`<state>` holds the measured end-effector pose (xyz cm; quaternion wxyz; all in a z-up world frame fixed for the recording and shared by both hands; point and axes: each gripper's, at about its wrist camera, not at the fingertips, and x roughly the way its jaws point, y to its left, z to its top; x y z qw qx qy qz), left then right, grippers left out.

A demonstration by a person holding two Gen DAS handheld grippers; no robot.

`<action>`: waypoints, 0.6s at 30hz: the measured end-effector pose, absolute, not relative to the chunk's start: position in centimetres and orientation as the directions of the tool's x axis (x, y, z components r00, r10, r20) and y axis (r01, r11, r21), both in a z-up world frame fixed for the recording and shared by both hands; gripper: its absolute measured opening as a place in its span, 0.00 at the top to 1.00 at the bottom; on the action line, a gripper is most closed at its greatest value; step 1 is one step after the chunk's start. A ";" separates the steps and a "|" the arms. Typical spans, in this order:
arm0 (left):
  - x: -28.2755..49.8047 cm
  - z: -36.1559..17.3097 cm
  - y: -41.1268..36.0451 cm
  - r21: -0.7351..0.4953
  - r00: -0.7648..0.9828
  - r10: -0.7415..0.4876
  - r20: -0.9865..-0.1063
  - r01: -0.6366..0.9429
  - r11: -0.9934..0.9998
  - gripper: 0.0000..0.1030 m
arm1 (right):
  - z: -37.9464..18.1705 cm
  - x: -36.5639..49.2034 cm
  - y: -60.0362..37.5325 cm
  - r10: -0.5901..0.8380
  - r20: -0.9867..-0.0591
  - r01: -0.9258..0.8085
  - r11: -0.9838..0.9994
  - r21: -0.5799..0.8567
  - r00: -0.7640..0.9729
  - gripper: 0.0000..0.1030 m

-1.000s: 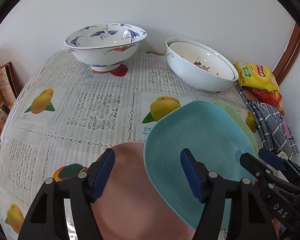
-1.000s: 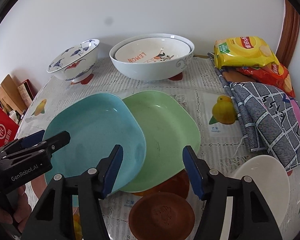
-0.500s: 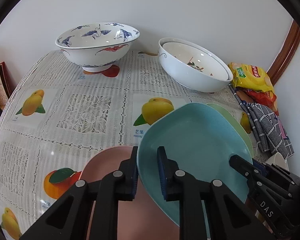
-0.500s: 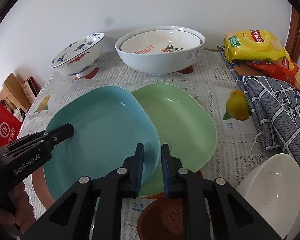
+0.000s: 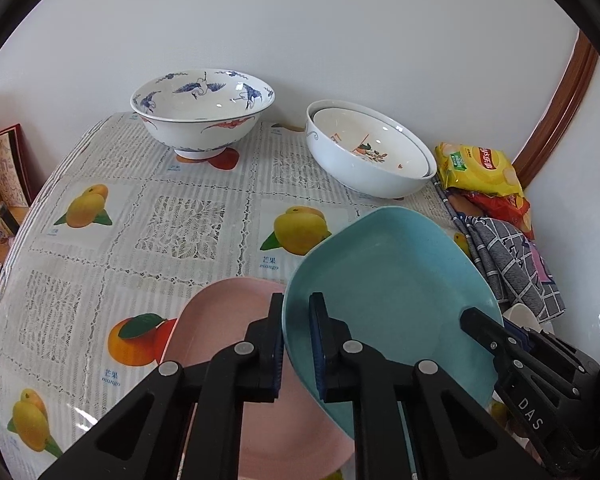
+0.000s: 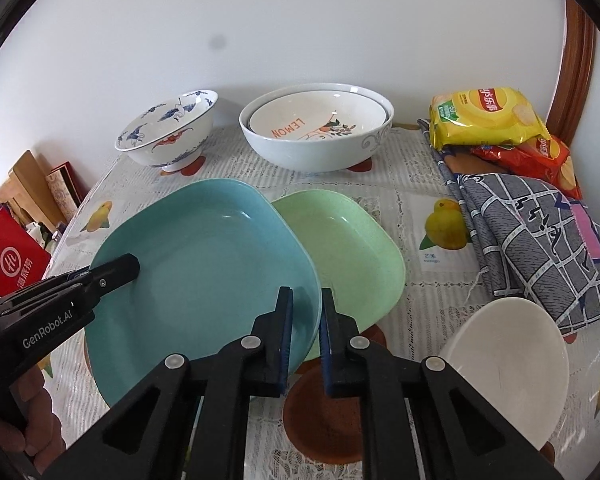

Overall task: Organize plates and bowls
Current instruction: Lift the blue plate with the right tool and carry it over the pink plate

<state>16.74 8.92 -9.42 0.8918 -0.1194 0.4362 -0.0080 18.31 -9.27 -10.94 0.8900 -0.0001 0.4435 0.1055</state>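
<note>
Blue plate (image 6: 204, 264): you hold it by two opposite edges, above the fruit-print tablecloth (image 5: 152, 236). It is squarish with rounded corners, so there is no clear long axis. Hollow side faces up. In the left wrist view it tilts, the far corner higher and aimed toward the nested white bowls (image 5: 370, 152).

Left gripper (image 5: 296, 344): your jaws are narrow and the pads press on the blue plate's left rim, one pad over the rim and one under.

Right gripper (image 6: 306, 334): jaws narrow, pads clamped on the blue plate's right rim. The fingers point away from you, toward the nested white bowls.

Pink plate (image 5: 220, 344): under the blue plate's left edge, flat on the tablecloth, partly covered by it.

Green plate (image 6: 352, 248): just right of the blue plate, flat on the tablecloth. The blue plate's right edge overlaps its left edge. You cannot tell whether the two touch.

Brown dish (image 6: 324, 420): nearer you than the blue plate, below the right gripper, partly hidden.

Small white bowl (image 6: 508, 364): well right of the blue plate, tilted on its side.

Blue-and-white crane bowl (image 5: 202, 114): beyond the blue plate, by the wall, upright on its foot.

Nested white bowls: beyond the blue plate, right of the crane bowl, two stacked, the inner one reading LEMON.

Chip bags (image 6: 484, 120) and checked cloth (image 6: 540, 240): far right of the blue plate.
</note>
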 end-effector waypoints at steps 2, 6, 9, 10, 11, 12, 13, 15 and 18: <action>15.8 -8.5 8.6 -0.221 0.628 -0.120 -0.769 -0.085 0.972 0.88 | -10.1 17.3 -9.6 0.194 -0.781 -0.184 0.977 0.103 0.593 0.89; 14.1 -6.9 7.9 -0.220 0.645 -0.122 -0.754 -0.074 0.973 0.88 | -8.3 15.3 -10.1 0.187 -0.763 -0.169 0.980 0.103 0.619 0.89; 12.9 -6.0 7.5 -0.224 0.651 -0.129 -0.748 -0.064 0.973 0.88 | -7.1 14.0 -10.6 0.178 -0.753 -0.154 0.983 0.102 0.633 0.89; 12.5 -5.6 7.4 -0.226 0.656 -0.131 -0.744 -0.062 0.972 0.88 | -6.7 13.5 -10.8 0.177 -0.750 -0.151 0.983 0.104 0.637 0.89; 12.1 -5.3 7.3 -0.227 0.660 -0.133 -0.739 -0.058 0.972 0.88 | -6.4 13.1 -10.9 0.177 -0.747 -0.150 0.983 0.104 0.641 0.89; 11.7 -5.0 7.2 -0.227 0.665 -0.134 -0.735 -0.055 0.972 0.88 | -6.0 12.7 -11.0 0.175 -0.742 -0.150 0.983 0.102 0.647 0.89; 11.4 -4.8 7.0 -0.226 0.668 -0.133 -0.732 -0.054 0.973 0.88 | -5.7 12.3 -11.1 0.174 -0.738 -0.149 0.984 0.100 0.652 0.89; 10.7 -4.4 6.9 -0.227 0.670 -0.131 -0.731 -0.058 0.972 0.88 | -5.2 11.5 -11.3 0.173 -0.732 -0.148 0.984 0.100 0.659 0.89; 9.8 -4.0 6.8 -0.230 0.676 -0.128 -0.725 -0.062 0.971 0.88 | -4.7 10.6 -11.4 0.171 -0.727 -0.147 0.984 0.097 0.666 0.89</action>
